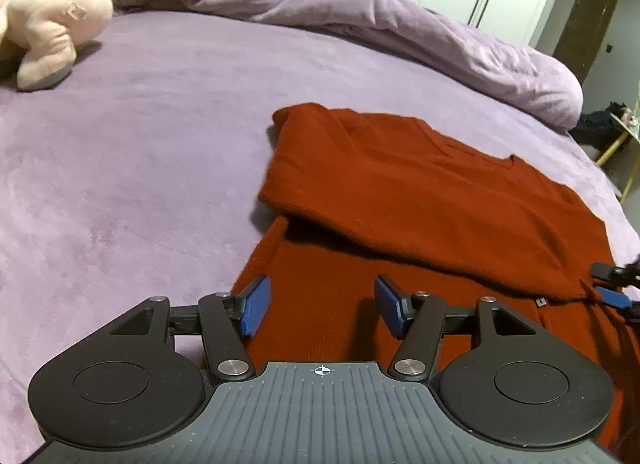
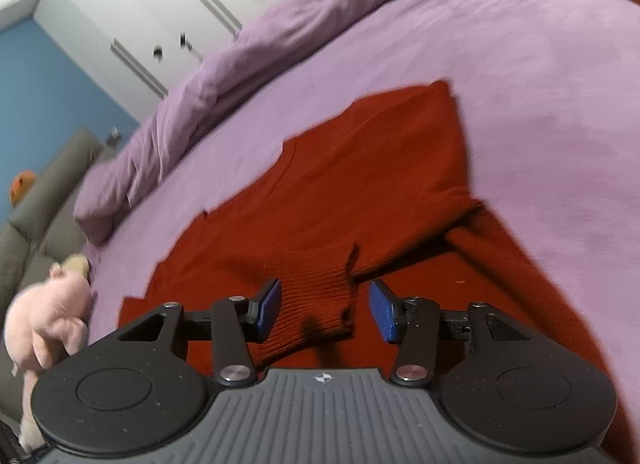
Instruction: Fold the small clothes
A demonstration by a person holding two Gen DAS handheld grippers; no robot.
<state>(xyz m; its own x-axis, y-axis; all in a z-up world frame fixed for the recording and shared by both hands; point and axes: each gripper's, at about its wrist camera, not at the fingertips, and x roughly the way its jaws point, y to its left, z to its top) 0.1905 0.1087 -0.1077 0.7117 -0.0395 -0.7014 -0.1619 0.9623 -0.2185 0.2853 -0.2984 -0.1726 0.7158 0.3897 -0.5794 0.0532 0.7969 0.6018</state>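
Right gripper (image 2: 323,306) has its jaws parted around the ribbed cuff (image 2: 316,296) — pads aren't pressing it, so it's let go. Left gripper (image 1: 322,306) hangs open and empty over the sweater's hem. The red sweater (image 1: 400,192) lies on the purple bed (image 1: 140,144), sleeve folded across. I'd smooth that sleeve flat before the next fold.

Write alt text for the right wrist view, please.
An open right gripper hovers over a red sweater on a purple bed, the ribbed cuff lying loose between its blue pads. A pink plush toy sits at the left edge.
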